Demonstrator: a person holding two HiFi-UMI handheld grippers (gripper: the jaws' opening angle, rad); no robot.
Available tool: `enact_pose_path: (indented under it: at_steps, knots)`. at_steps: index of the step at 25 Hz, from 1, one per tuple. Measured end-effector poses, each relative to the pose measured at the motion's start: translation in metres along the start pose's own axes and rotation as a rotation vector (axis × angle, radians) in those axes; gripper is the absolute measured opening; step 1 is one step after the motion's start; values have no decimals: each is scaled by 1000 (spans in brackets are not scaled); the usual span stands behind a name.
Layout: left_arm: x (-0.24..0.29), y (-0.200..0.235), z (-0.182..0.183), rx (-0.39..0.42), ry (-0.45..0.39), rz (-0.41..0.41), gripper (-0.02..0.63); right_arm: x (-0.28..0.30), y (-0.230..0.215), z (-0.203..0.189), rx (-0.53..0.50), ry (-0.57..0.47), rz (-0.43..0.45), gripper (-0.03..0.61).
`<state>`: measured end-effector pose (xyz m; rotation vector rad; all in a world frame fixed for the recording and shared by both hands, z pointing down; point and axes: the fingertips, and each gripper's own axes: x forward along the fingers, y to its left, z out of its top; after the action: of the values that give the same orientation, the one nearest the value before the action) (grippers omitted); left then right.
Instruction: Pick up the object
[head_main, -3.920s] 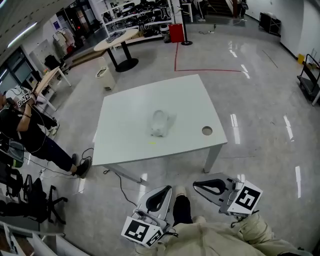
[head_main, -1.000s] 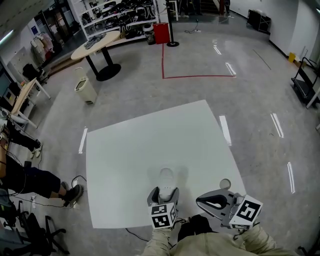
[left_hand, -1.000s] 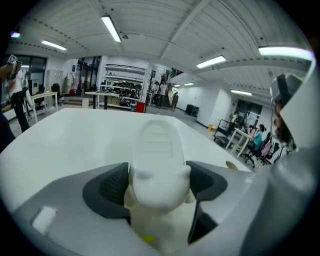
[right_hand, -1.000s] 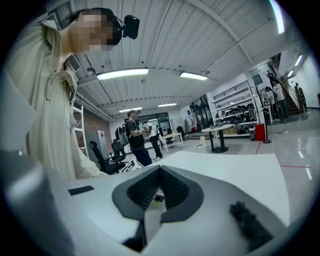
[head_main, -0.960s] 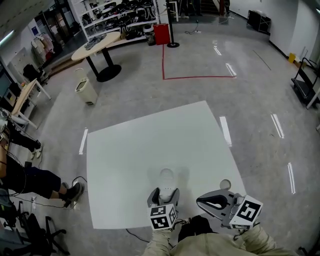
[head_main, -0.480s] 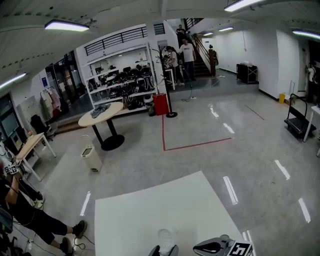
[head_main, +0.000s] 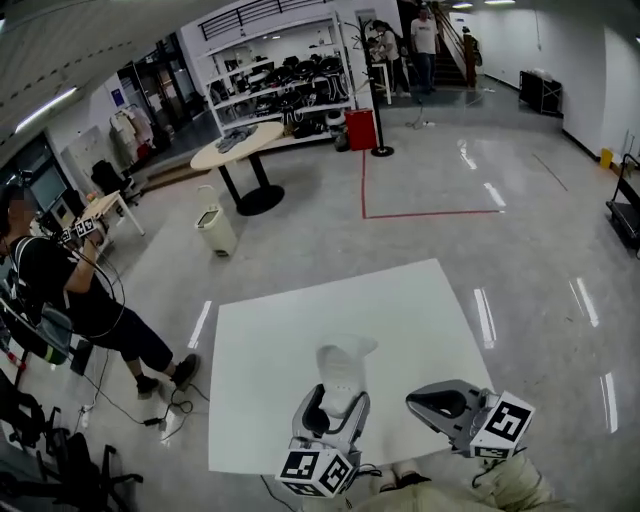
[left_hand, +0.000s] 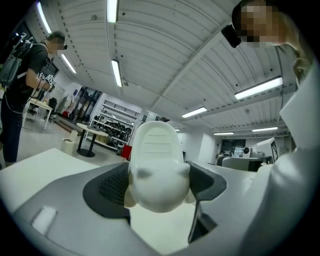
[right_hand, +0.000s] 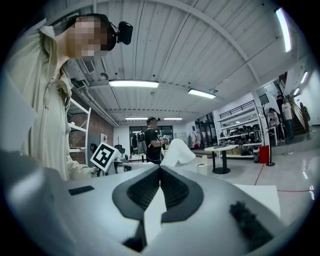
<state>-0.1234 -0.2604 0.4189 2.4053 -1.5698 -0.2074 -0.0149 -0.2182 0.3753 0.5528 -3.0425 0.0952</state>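
A white moulded plastic object (head_main: 340, 366) stands up from the jaws of my left gripper (head_main: 334, 404), over the near part of the white table (head_main: 270, 340). In the left gripper view the object (left_hand: 157, 167) fills the gap of the left gripper (left_hand: 158, 186), both dark pads pressed to its sides, its ribbed end pointing up. My right gripper (head_main: 440, 402) hangs off the table's near right corner. In its own view the right gripper (right_hand: 160, 184) is shut with nothing in it, and the object (right_hand: 177, 152) shows beyond the tips.
A person (head_main: 70, 290) with other grippers stands left of the table. A round table (head_main: 250, 150), a small bin (head_main: 215, 230), a red bin (head_main: 360, 128) and shelves (head_main: 280, 70) lie beyond. A hole (head_main: 468, 394) marks the table's near right corner.
The object first lay alone mid-table with both grippers low and away. A second ago the left gripper was at it; now the jaws are shut on it. The head view has swung.
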Motion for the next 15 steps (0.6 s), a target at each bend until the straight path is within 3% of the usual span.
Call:
enact_pose_path:
  at_steps: [5,15]
  knots:
    - [-15,-33,42,48,-65,-1,364,-7,1,21,-13,-27,40,3]
    - [-42,-63,59,99,-112,40,365,-19,3,29,-20,-60,108,3]
